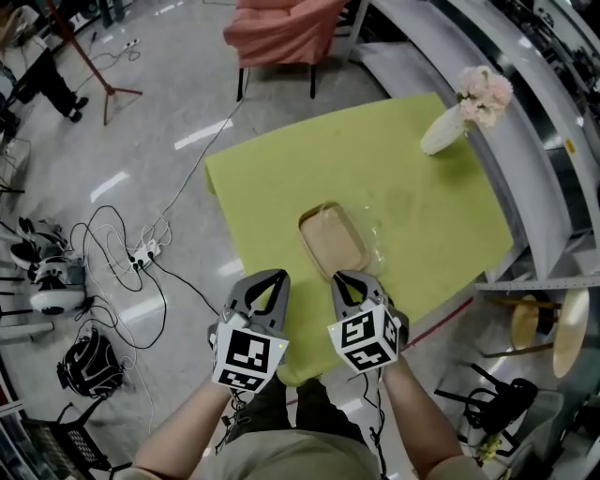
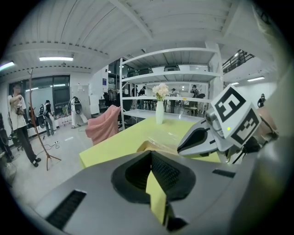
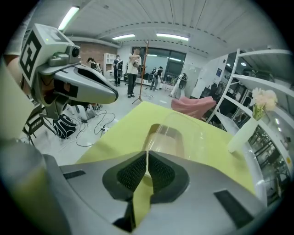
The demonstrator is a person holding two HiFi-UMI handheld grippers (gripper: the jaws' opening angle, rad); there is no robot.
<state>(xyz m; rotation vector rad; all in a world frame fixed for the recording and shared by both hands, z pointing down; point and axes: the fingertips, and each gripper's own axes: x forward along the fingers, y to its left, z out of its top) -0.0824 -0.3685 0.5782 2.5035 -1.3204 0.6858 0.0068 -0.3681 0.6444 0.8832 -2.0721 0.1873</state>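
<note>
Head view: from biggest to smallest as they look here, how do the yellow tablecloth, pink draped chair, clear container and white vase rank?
1. yellow tablecloth
2. pink draped chair, though the picture's top edge cuts it off
3. clear container
4. white vase

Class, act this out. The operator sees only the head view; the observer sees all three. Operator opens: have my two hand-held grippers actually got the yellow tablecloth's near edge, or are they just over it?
Observer: The left gripper view shows the left hand-held gripper shut, with a fold of the yellow tablecloth pinched between its pads.
Operator: And the right one?
Observer: Its own view shows the right hand-held gripper shut on a fold of the cloth too.
</note>
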